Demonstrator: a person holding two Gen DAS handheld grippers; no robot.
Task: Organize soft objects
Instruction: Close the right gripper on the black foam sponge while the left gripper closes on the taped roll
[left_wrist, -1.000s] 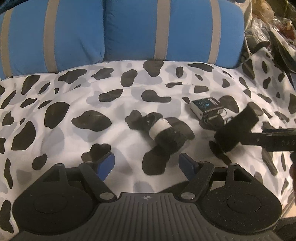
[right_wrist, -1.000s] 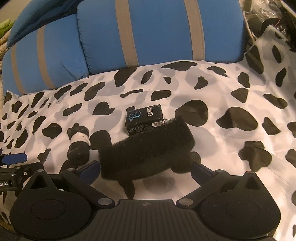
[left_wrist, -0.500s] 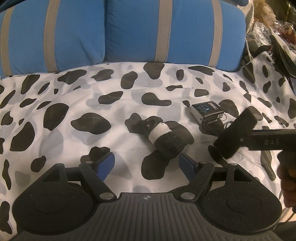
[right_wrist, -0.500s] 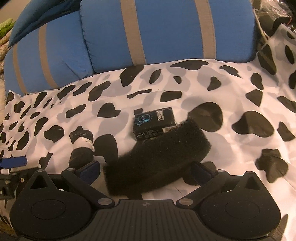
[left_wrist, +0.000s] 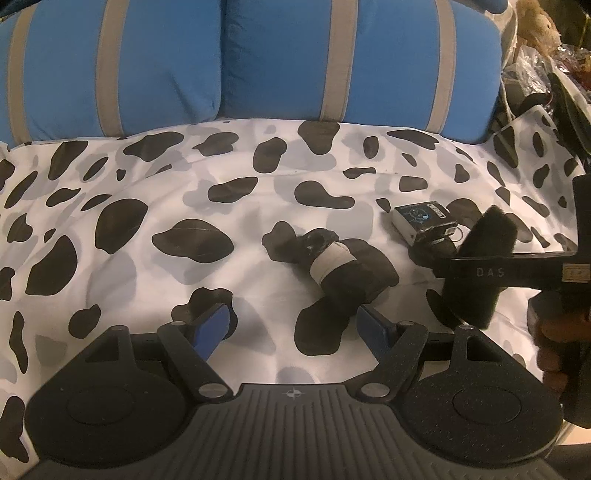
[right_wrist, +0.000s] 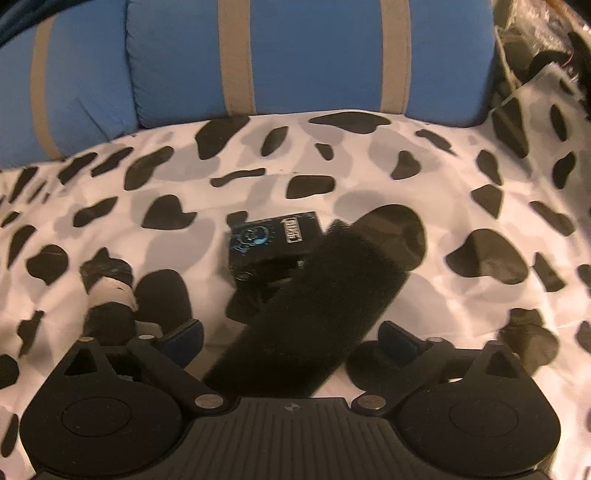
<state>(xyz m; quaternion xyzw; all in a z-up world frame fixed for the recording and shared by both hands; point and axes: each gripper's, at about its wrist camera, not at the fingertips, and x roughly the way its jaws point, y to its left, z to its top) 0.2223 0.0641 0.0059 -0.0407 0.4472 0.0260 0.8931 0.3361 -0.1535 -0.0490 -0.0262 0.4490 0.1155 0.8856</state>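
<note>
Right hand-held gripper (right_wrist: 291, 341) spread, fuzzy black roll (right_wrist: 314, 314) lying tilted between the blue pads, contact with either pad not discernible; roll's far end overlaps small black box (right_wrist: 273, 236) on cow-print sheet (right_wrist: 424, 177). Left hand-held gripper (left_wrist: 295, 325) spread and unloaded, just short of black sock bundle with white band (left_wrist: 343, 269).

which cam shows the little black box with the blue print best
The right wrist view: the small black box sits near centre with its printed top facing the camera, though the fuzzy black pad covers its near right corner. The left wrist view shows it smaller, off right.
</note>
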